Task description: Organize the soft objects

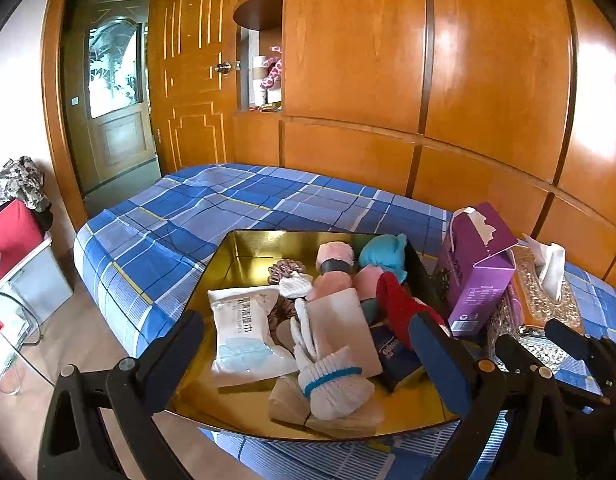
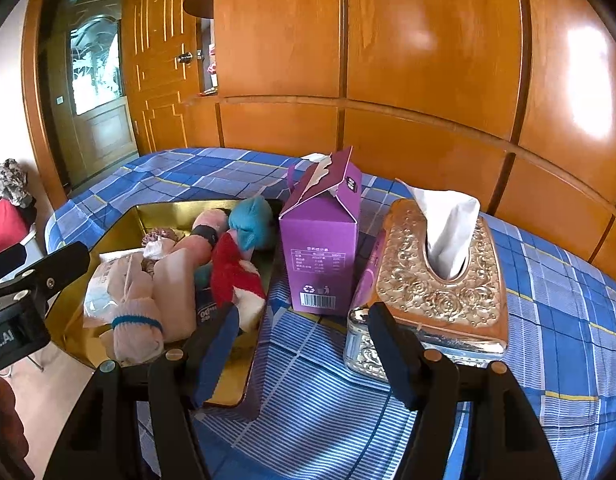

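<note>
A gold tray [image 1: 236, 256] [image 2: 120, 224] sits on the blue plaid bed and holds soft things: a white sock with a blue band [image 1: 332, 384] [image 2: 136, 332], a red sock [image 1: 400, 308] [image 2: 232, 272], a teal sock [image 1: 384, 252] [image 2: 250, 220], pink rolls [image 1: 334, 268] [image 2: 202, 236], scrunchies [image 1: 286, 270] and a white wipes pack [image 1: 244, 336]. My left gripper [image 1: 320, 360] is open above the tray's near side, its fingers either side of the white sock, holding nothing. My right gripper [image 2: 308, 352] is open and empty over the bedspread, between the tray and the tissue box.
A purple carton [image 1: 476, 272] [image 2: 322, 248] stands right of the tray. An ornate gold tissue box [image 2: 440, 276] [image 1: 544, 292] sits further right. The bed's left edge drops to the floor, with a red bin [image 1: 12, 236]. Wooden wardrobe panels stand behind.
</note>
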`<state>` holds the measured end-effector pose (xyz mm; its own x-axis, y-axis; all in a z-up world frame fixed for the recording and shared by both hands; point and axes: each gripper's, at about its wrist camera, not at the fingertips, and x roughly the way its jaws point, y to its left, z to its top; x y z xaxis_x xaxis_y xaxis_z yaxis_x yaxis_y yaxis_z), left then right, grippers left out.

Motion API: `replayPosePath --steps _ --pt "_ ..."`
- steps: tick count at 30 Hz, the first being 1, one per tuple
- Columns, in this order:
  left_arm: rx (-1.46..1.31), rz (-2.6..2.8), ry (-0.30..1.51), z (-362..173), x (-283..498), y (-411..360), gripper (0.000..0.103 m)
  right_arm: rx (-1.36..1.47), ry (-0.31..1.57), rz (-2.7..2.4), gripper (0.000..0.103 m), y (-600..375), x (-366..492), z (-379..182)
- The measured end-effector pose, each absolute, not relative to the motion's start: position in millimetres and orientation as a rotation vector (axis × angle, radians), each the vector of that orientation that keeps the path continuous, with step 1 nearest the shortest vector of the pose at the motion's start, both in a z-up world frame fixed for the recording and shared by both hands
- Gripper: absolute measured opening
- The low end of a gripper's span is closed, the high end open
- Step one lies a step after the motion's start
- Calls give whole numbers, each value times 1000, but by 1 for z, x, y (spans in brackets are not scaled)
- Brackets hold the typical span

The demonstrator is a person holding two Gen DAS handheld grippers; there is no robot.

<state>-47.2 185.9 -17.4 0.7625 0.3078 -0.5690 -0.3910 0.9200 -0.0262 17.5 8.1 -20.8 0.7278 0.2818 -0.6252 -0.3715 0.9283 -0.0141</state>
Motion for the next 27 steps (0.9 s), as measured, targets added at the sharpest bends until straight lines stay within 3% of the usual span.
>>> replayPosePath --steps 27 --pt "-130 385 606 -21 -46 185 103 -136 655 366 68 9 15 -19"
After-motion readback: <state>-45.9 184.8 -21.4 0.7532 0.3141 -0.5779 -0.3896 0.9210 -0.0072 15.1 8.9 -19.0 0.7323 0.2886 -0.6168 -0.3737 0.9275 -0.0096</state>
